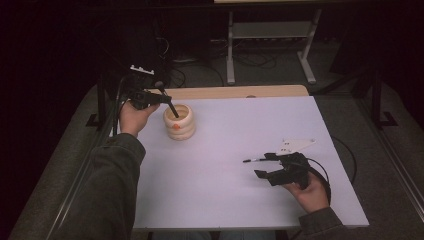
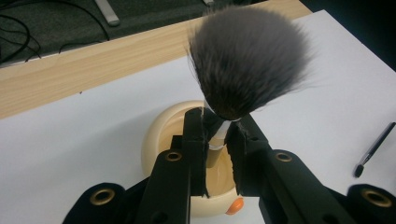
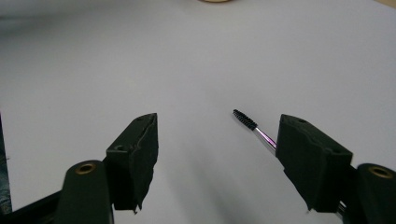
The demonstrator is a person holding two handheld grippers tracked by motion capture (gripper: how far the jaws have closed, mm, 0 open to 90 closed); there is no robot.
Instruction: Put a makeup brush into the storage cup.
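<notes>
Left gripper [image 2: 216,140] is clamping the handle of a big fluffy makeup brush [image 2: 250,60], jaws nearly closed on the ferrule, bristles pointing up toward the camera. In the high view the left gripper [image 1: 167,102] is sitting at about 10 o'clock on the white table [image 1: 240,130], holding the brush handle tilted with its lower end at or just inside the mouth of the cream ribbed holder [image 1: 179,122]. Handle tip looks to be dipping into the cup [image 2: 161,135], but bottoming out cannot be told.

Right gripper [image 3: 217,149] is hovering at about 4 o'clock with jaws wide apart, gripping nothing. A thin spoolie wand [image 3: 252,127] is lying flat on the table just in front of its right jaw, passing beside or under it; touching or not is unclear. In the high view that wand [image 1: 255,160] is lying just left of the right gripper [image 1: 275,170].

Progress judgement: big brush is mid-insertion, not yet released; the wand is not yet picked up, so roughly half is left
</notes>
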